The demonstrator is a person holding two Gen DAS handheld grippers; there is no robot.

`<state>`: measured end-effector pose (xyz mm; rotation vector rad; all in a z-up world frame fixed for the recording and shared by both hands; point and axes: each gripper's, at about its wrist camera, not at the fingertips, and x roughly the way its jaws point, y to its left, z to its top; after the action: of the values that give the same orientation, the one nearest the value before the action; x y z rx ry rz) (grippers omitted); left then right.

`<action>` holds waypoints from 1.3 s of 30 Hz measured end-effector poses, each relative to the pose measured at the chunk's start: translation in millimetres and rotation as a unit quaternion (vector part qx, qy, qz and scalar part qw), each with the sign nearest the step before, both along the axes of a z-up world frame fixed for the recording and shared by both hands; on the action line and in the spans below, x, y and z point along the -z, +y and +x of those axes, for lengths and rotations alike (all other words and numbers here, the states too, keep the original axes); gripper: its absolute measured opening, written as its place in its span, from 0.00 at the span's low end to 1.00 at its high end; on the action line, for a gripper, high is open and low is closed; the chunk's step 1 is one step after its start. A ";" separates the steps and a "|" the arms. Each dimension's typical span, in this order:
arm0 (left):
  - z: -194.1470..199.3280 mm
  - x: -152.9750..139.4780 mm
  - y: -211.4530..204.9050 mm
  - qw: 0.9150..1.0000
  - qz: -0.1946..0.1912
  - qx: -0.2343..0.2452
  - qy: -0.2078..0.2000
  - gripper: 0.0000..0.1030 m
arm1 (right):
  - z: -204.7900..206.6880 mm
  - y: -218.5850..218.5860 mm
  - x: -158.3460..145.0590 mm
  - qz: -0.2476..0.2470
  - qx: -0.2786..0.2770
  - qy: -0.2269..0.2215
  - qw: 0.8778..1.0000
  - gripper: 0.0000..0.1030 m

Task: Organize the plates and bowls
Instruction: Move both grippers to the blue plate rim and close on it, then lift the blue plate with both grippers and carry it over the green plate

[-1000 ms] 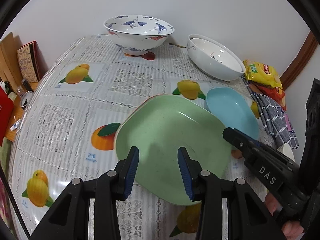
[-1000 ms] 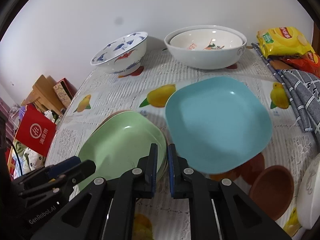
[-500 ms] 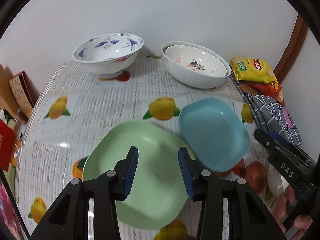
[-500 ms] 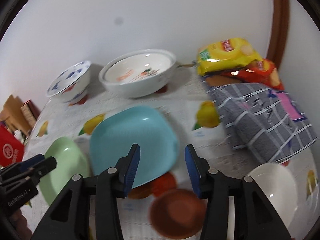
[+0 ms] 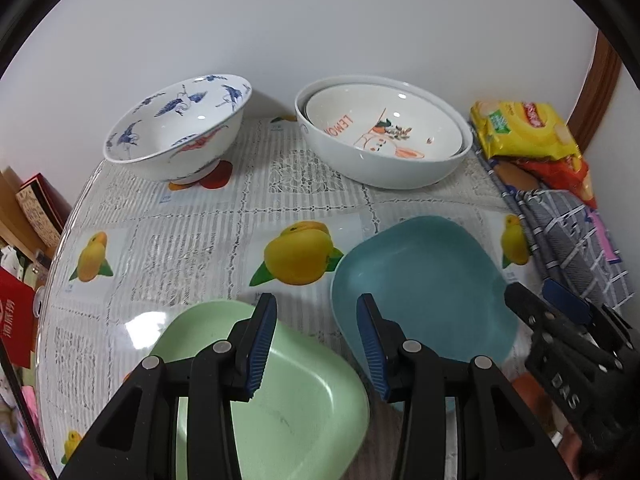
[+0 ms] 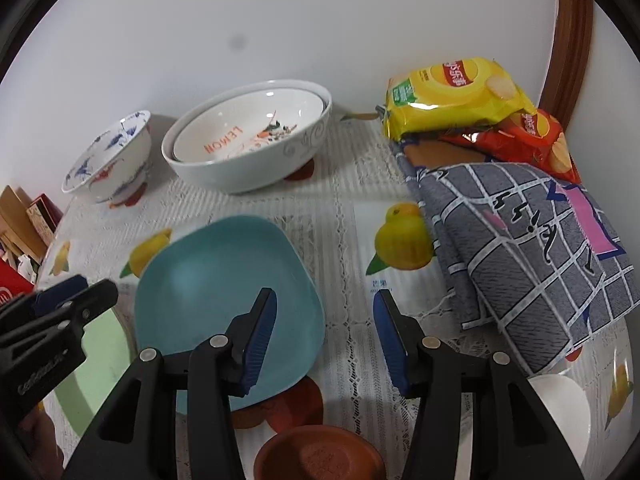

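A green plate [image 5: 280,400] lies near the front left of the table, also at the left edge of the right wrist view [image 6: 100,364]. A blue plate [image 5: 424,288] lies to its right, also in the right wrist view [image 6: 224,300]. At the back stand a blue-patterned bowl [image 5: 176,136] and two nested white bowls [image 5: 384,136]. A small brown bowl [image 6: 320,456] and a small white bowl [image 6: 560,416] sit at the front right. My left gripper [image 5: 316,348] is open above the gap between the plates. My right gripper [image 6: 324,336] is open over the blue plate's right edge.
Yellow and red snack bags [image 6: 460,96] and a folded grey checked cloth [image 6: 520,260] lie along the table's right side. The fruit-print tablecloth [image 5: 200,248] covers the table. Boxes and red packaging [image 5: 16,320] sit beyond the left edge. A white wall stands behind.
My right gripper opened, leaving the blue plate on the table beside the green one, and swung right. My left gripper stayed open and drew back from the green plate.
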<state>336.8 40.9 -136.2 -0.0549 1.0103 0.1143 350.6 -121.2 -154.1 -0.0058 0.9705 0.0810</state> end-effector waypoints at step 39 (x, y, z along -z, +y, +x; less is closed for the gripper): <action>19.9 27.4 -9.7 0.999 -0.029 0.016 0.019 0.09 | 5.6 -6.7 32.3 0.041 0.026 0.030 0.998 0.09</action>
<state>356.7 31.1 -163.6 -0.0894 1.0528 0.0560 356.2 -127.8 -186.4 0.0969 1.0260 0.0736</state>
